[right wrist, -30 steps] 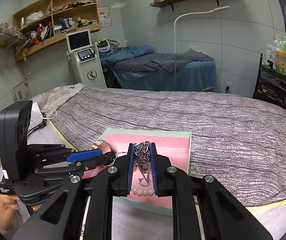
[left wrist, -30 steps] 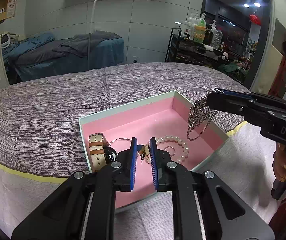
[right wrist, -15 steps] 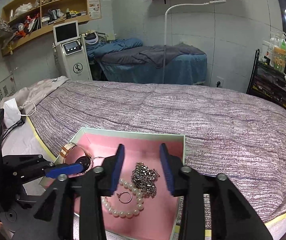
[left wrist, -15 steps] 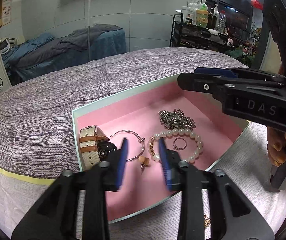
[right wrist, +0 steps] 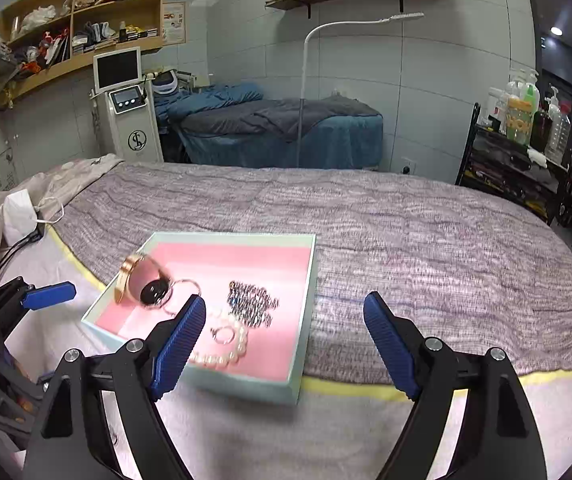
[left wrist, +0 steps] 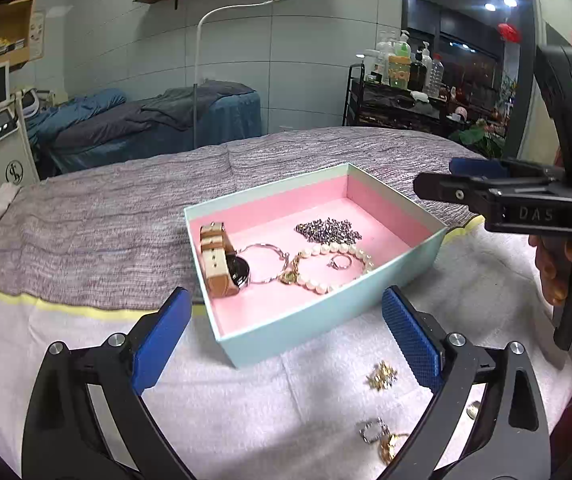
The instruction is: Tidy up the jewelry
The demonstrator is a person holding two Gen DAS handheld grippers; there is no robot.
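Note:
A mint-green box point(left wrist: 326, 314) with pink lining sits on the bed. In it lie a tan-strap watch point(left wrist: 219, 260), a silver hoop point(left wrist: 263, 262), a gold earring point(left wrist: 292, 276), a pearl bracelet point(left wrist: 342, 250), a ring point(left wrist: 340, 262) and a heaped silver chain point(left wrist: 328, 229). My left gripper point(left wrist: 286, 296) hangs before the box's near wall, jaws opening wide, nothing between them. My right gripper point(right wrist: 284, 302) is at the box's point(right wrist: 229, 235) near right corner, jaws opening too, and holds nothing. The chain point(right wrist: 251, 300) lies in the box.
Loose gold jewelry point(left wrist: 382, 370) and silver-and-gold pieces point(left wrist: 378, 436) lie on the white towel point(left wrist: 245, 408) near the left gripper's right finger. A hand point(left wrist: 554, 264) holds the right gripper point(left wrist: 466, 184). A purple-grey striped bedspread point(right wrist: 406, 232) stretches behind the box.
Both grippers went from shut to wide open and drew back from the box. The right let the silver chain drop into the box; the left released the gold earring there.

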